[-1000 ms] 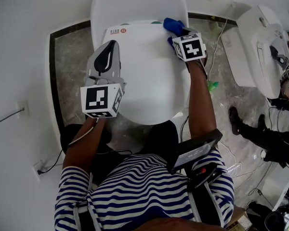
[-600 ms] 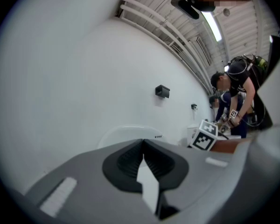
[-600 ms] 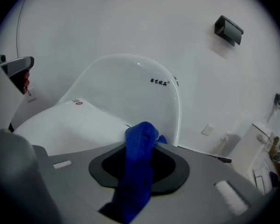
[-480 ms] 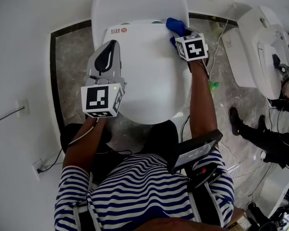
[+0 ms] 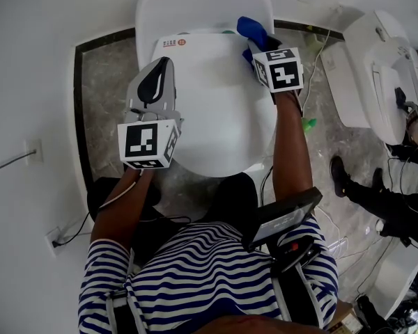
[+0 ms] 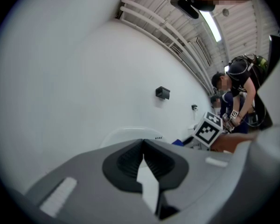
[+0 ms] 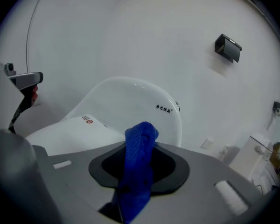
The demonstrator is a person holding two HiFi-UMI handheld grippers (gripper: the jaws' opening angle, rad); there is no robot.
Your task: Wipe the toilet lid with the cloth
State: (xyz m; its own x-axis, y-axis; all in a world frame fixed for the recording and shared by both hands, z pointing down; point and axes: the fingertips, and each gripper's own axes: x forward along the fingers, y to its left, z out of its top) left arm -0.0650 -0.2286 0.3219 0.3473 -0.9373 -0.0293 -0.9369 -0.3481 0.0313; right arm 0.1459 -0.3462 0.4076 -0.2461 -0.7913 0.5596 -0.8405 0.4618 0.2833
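Note:
The white toilet lid (image 5: 216, 110) lies closed below me, with the tank (image 5: 202, 9) behind it. At the lid's far right corner my right gripper (image 5: 259, 44) is shut on the blue cloth (image 5: 251, 30). The right gripper view shows the cloth (image 7: 137, 167) pinched between the jaws, with the lid (image 7: 74, 129) and tank (image 7: 130, 106) beyond. Over the lid's left edge my left gripper (image 5: 153, 82) hovers, shut with nothing in it. In the left gripper view its jaws (image 6: 142, 164) meet, and the tank (image 6: 130, 134) shows past them.
A second white toilet (image 5: 376, 68) stands at the right, where another person's legs (image 5: 376, 193) and marker cubes show. A cable (image 5: 313, 68) and a green object (image 5: 306, 124) lie on the marble floor (image 5: 104, 96). A white wall (image 5: 28, 82) is at the left.
My right gripper with the cloth has shifted slightly to the right and toward the tank along the lid's far right corner. The left gripper has stayed in place.

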